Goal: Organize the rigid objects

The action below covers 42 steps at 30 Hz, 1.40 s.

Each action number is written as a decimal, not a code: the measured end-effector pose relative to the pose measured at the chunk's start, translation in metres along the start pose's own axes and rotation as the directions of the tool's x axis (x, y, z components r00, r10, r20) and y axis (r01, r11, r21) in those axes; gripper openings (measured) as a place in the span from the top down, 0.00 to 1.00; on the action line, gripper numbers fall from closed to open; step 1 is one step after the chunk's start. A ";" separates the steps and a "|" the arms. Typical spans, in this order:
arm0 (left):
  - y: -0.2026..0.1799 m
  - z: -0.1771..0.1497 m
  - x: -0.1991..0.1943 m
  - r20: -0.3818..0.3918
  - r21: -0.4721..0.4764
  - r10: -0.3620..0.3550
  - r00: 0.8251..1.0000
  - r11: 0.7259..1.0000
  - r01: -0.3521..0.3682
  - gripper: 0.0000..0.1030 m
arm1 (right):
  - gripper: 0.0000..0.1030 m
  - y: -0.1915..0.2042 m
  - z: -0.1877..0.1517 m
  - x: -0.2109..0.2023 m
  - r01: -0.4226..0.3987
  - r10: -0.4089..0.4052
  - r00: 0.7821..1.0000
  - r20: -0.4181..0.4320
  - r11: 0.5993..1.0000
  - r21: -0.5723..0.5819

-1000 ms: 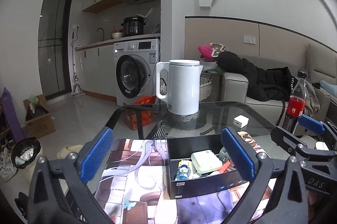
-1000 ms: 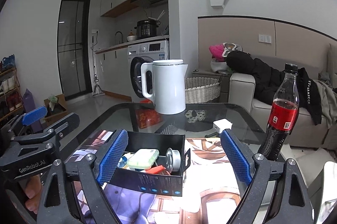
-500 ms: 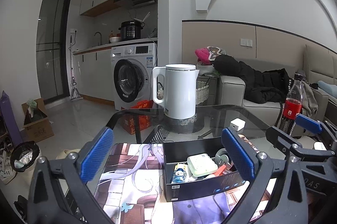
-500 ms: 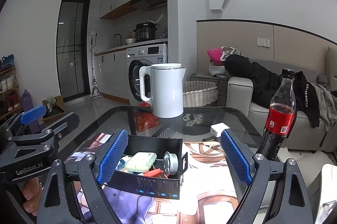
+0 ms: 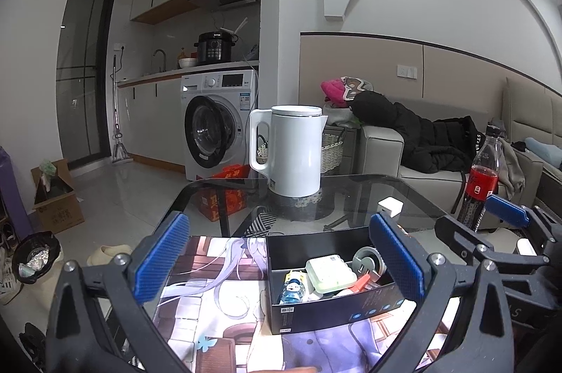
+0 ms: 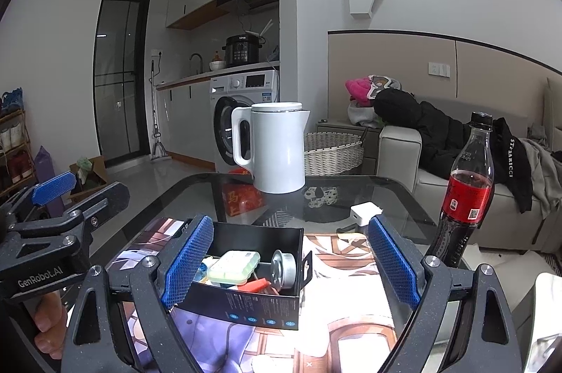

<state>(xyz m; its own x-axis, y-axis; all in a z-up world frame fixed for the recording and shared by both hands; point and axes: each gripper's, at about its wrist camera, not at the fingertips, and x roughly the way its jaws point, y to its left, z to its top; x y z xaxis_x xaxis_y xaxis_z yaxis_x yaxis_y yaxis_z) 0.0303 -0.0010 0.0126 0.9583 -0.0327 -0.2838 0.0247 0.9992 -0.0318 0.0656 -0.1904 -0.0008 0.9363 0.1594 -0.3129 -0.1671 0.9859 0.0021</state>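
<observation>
A black open box sits on a printed mat. Inside lie a pale green case, a round metal tin, a small blue figure and a red piece. My left gripper is open just short of the box, touching nothing. In the right wrist view the same box shows the case and tin. My right gripper is also open and holds nothing. Each gripper appears at the edge of the other's view.
On the glass table beyond the box stand a white kettle, a white charger and, at the right, a cola bottle. A sofa with dark clothes lies behind. A hand shows low at the left of the right wrist view.
</observation>
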 end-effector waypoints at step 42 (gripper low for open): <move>0.001 -0.002 0.006 -0.018 -0.006 0.026 1.000 1.000 -0.026 0.00 | 0.11 -0.003 -0.005 0.003 0.008 -0.008 1.000 -0.008 1.000 -0.007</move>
<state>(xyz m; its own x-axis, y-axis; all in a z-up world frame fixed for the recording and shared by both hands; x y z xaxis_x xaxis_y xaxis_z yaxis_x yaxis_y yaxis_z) 0.0358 0.0001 0.0087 0.9533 -0.0073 -0.3019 -0.0020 0.9995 -0.0304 0.0674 -0.1930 -0.0060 0.9352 0.1512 -0.3202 -0.1619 0.9868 -0.0069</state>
